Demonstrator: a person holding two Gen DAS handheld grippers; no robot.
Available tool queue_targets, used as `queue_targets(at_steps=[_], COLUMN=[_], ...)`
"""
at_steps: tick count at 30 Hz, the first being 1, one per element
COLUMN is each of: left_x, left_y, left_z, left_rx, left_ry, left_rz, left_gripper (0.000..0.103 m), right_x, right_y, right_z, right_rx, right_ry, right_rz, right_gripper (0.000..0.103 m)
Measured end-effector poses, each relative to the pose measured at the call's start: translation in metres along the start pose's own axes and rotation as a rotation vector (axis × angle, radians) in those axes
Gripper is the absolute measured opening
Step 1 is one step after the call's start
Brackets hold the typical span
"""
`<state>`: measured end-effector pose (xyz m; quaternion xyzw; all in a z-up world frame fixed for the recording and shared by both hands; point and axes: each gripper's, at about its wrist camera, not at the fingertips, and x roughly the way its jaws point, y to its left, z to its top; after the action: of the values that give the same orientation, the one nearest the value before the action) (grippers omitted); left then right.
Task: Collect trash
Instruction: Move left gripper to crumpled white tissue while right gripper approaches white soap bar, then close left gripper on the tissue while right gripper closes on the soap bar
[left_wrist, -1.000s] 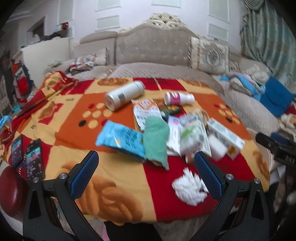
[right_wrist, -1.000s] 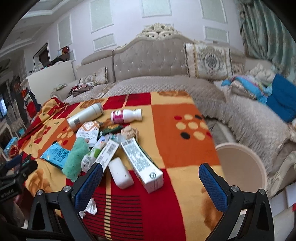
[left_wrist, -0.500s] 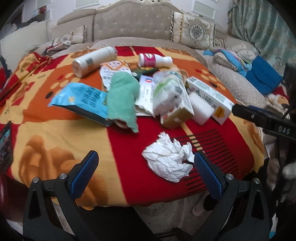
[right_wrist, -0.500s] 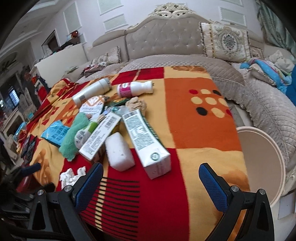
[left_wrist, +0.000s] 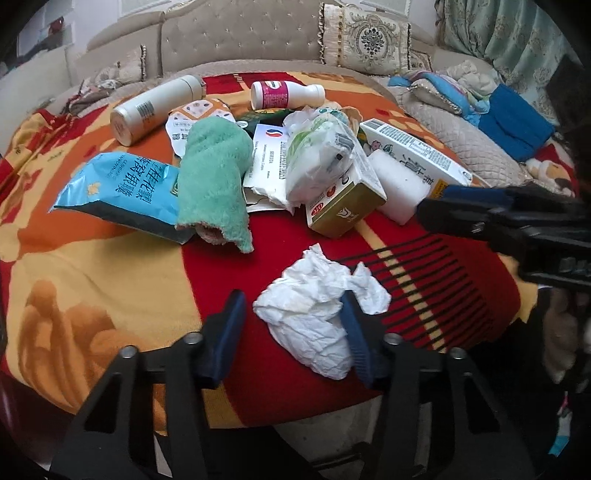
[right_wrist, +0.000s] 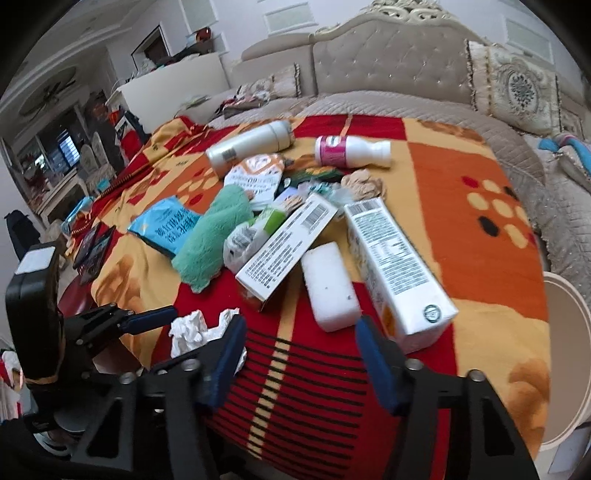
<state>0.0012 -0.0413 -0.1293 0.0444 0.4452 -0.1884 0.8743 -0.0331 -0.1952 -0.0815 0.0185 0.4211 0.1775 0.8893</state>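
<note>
Crumpled white tissue (left_wrist: 317, 314) lies on the red patch of the patterned blanket (left_wrist: 110, 280) covering the table, near its front edge and apart from the heap of other rubbish behind it. The left claw (left_wrist: 291, 325) straddles this tissue: its jaws have just been closing, and the wad sits between the blue pads. The right-hand pad touches the paper's edge, while the left-hand pad stands a little clear of it, so the claw is still released rather than clenched on anything.

The right claw (right_wrist: 301, 352) hangs over the striped red part of the blanket, and its jaws have just been closing too, with only bare blanket showing between them. Just beyond its fingertips lie a white foam block (right_wrist: 330, 286) and a tall white carton (right_wrist: 399, 273) on its side, the two touching along their lengths.

The heap holds a green fuzzy cloth (left_wrist: 214, 177) draped over a blue snack bag (left_wrist: 122, 192), a gold-and-white small box (left_wrist: 343, 210) under a crinkled clear wrapper (left_wrist: 325, 155), a cream flask (left_wrist: 155, 107) lying flat, and a pink-labelled white bottle (left_wrist: 284, 94) on its side farther back. A round pale bin (right_wrist: 565, 354) stands beside the table at the right. A beige tufted sofa (right_wrist: 388, 62) runs behind.
</note>
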Motion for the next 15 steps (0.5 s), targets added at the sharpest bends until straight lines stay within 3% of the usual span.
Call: queue_targets(at_steps=[2,14,15], left_x=[-0.002,0.004,0.004], left_y=[0.0,0.001,0.001], left_z=[0.001,0.006,0.006], left_rx=[0.011,-0.013,-0.014], left_ry=[-0.007,0.007,0.007], left_rz=[0.011,0.01,0.01], left_gripper=[0.041,0.041,0.041], right_x=[0.009,0.04,0.043], right_y=[-0.001,-0.015,-0.014], right_z=[0.0,0.017,0.016], right_rx=[0.002,0.011,0.007], right_ry=[0.013,0.027,0.03], right_rz=[0.0,-0.05,-0.049], right_gripper=[0.055,0.054,0.05])
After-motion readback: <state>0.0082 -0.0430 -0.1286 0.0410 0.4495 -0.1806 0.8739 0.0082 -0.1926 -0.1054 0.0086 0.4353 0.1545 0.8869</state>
